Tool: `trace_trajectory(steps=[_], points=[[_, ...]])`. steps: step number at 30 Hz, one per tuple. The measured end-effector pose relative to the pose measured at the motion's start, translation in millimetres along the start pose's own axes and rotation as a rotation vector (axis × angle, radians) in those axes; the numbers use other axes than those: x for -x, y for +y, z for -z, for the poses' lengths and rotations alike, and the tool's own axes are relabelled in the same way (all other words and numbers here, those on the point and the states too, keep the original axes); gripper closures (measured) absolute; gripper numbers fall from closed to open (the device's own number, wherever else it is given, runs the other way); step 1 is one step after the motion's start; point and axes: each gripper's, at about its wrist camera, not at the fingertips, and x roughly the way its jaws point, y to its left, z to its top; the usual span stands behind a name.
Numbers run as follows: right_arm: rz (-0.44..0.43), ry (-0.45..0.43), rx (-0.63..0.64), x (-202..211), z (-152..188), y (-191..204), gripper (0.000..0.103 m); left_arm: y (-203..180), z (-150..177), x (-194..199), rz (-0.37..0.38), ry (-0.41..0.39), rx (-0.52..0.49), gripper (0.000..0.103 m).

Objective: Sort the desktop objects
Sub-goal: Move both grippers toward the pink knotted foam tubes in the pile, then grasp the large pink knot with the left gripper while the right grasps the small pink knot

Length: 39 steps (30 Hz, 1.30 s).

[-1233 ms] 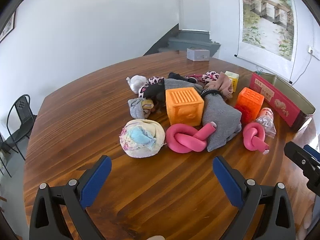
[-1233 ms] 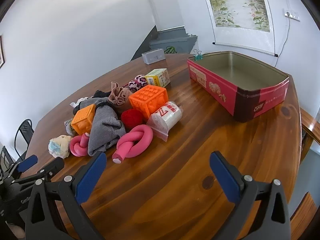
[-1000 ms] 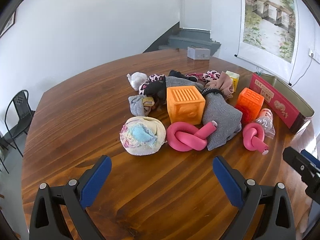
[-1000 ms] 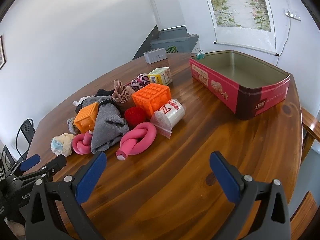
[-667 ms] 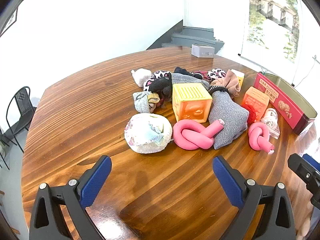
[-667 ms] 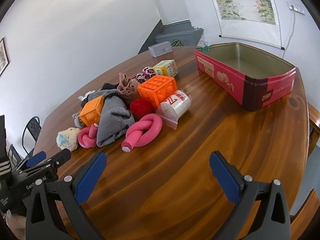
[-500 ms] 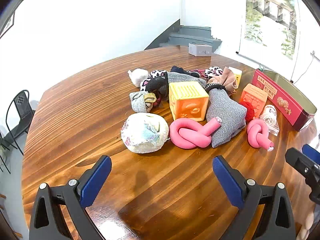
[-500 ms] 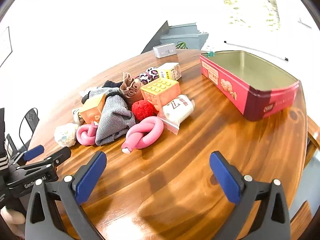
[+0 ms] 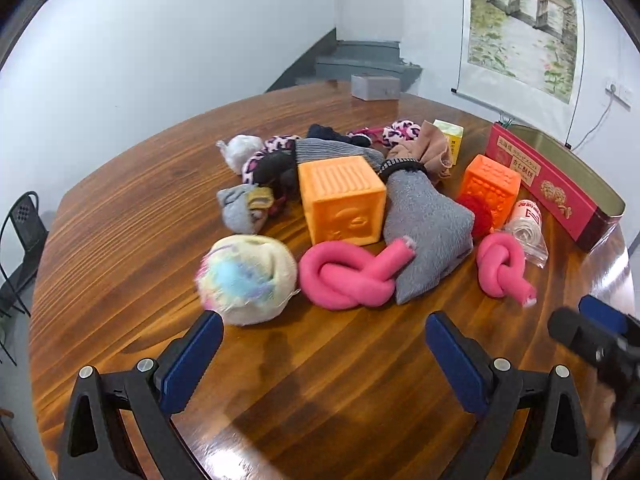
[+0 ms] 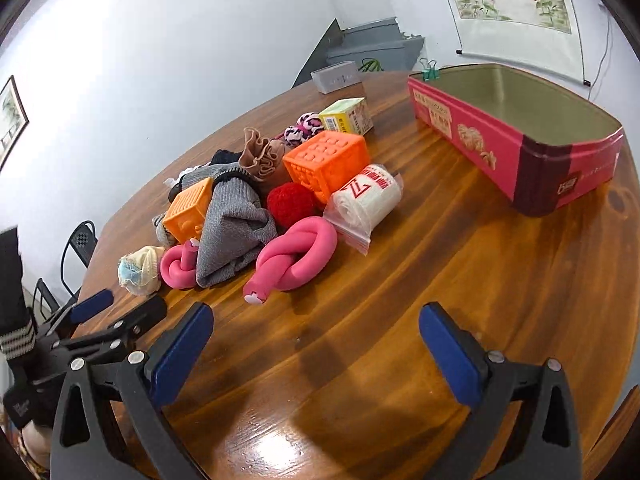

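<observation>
We logged both grippers, left (image 9: pixel 322 354) and right (image 10: pixel 316 344), spread wide and holding nothing. The toy pile (image 9: pixel 344 200) lay left of the tin (image 10: pixel 520 136), apart, on the bench (image 9: pixel 320 380).

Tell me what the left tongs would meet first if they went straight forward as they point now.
Probably the pink knotted foam tube, centered ahead of the open left tongs. The pale sock ball sits by the left finger; depth is uncertain.

pile mid-worktop: 2 orange cubes (image 9: pixel 342 198), 2 pink knots (image 9: pixel 348 276), grey sock (image 9: pixel 426 232) | my red tin (image 10: pixel 516 136) open, apart
</observation>
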Motion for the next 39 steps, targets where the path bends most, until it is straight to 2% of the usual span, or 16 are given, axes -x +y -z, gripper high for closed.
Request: trace_trajectory(steps=[5,15,23,28,30,33,39], points=[[-0.002,-0.012,0.003,3,1,1,0.000,-6,-8,-15,-0.030,0.020,-0.012,0.001],[-0.006,0.000,0.022,0,0,5,0.000,-2,-15,-29,-0.024,0.025,0.010,0.001],[-0.001,0.001,0.031,0,-1,5,0.000,6,-18,-37,0.023,0.036,0.062,0.002],[0.005,0.002,0.046,2,1,9,0.000,6,-19,-40,0.034,0.043,0.062,0.015],[0.016,-0.001,0.062,2,1,12,0.000,5,-19,-42,0.062,0.051,0.066,0.020],[0.022,0.005,0.081,4,1,16,0.000,5,-19,-43,0.113,0.064,0.063,0.040],[0.016,0.025,0.092,-4,-11,17,0.000,8,-17,-39,0.117,0.062,0.068,0.041]])
